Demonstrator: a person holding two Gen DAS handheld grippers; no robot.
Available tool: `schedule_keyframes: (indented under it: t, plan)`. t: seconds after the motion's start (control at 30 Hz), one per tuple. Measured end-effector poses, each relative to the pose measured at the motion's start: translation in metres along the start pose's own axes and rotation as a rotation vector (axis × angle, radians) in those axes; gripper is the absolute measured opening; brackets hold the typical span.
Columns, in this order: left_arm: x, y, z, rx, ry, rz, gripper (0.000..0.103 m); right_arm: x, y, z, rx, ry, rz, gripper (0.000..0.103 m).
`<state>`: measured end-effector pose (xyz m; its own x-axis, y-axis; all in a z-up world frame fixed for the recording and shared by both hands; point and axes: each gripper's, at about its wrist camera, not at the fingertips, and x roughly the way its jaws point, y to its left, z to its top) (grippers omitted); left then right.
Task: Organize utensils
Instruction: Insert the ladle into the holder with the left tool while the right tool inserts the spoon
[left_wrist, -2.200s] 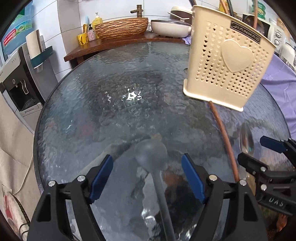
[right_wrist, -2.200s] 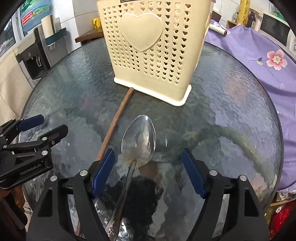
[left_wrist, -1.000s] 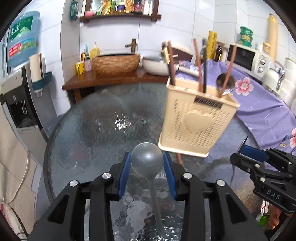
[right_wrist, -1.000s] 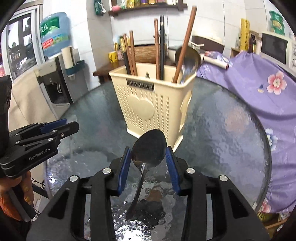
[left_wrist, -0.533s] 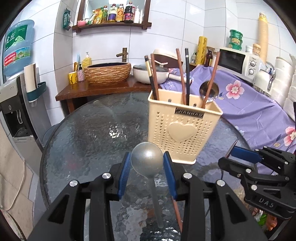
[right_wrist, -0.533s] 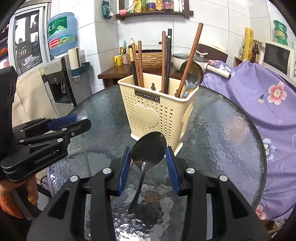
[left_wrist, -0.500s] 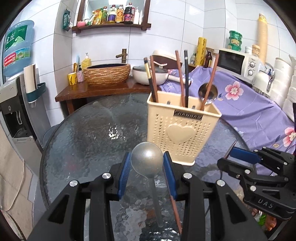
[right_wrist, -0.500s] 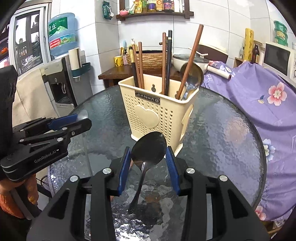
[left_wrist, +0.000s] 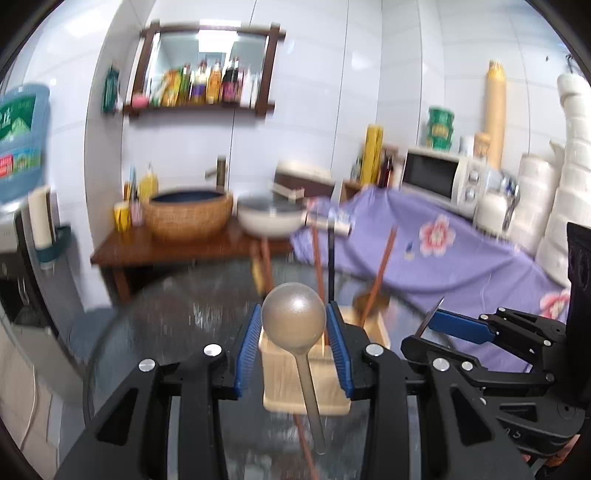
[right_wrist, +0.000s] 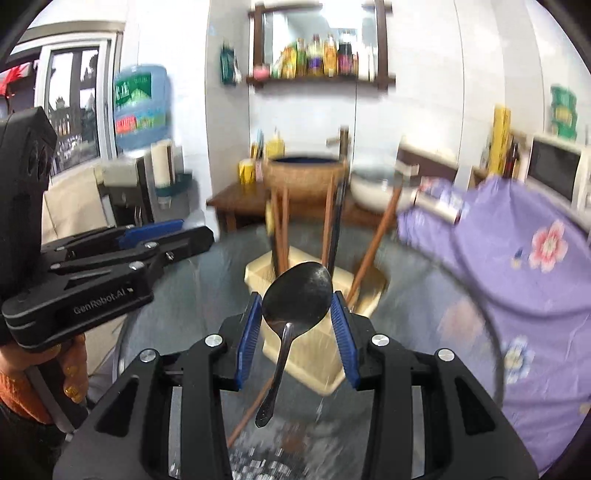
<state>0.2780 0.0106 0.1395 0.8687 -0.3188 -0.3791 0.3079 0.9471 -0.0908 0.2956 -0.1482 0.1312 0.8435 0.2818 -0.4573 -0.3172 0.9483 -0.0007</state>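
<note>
- Above the glass table (right_wrist: 436, 295), both grippers carry spoons by the bowl, handles hanging down.
- Left gripper (left_wrist: 293, 341): jaws narrowed onto the round grey spoon (left_wrist: 294, 317), pads pressing its bowl edges.
- Right gripper (right_wrist: 295, 326): likewise partly closed, clamped on the dark metal spoon (right_wrist: 297, 293).
- Cream utensil holder (right_wrist: 314, 350) stands on the table just beyond both spoons, already holding chopsticks and a ladle (blurred here); one brown chopstick (right_wrist: 251, 410) lies on the glass.
- Step in hand, as I judge it — lifting the spoons toward the holder. Next: bring each over an open compartment, handle down, then release.
- Readable writing: "GenRobot.AI" on the left gripper's side — other labels are too blurred.
</note>
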Motion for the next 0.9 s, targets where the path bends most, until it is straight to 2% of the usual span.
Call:
schedule_keyframes:
  t: [0.17,0.3,0.53,0.8,0.9]
  plan:
    - [0.019,-0.003,0.047,0.007,-0.096,0.046,0.036,0.002,-0.007,0.051,-0.026,-0.09,-0.06,0.039]
    - [0.05,0.0,0.061,-0.01,-0.101,0.069,0.036,0.02,-0.012,0.071,-0.061,-0.142,-0.133,0.039]
    - [0.099,0.013,0.029,-0.065,-0.035,0.075,0.036,0.06,-0.022,0.043,-0.053,-0.103,-0.167,0.039]
    - [0.111,0.016,-0.004,-0.072,0.031,0.046,0.036,0.077,-0.016,0.002,-0.078,-0.071,-0.169,0.039]
    - [0.11,0.016,-0.01,-0.062,0.047,0.037,0.04,0.08,-0.015,-0.01,-0.081,-0.06,-0.167,0.039]
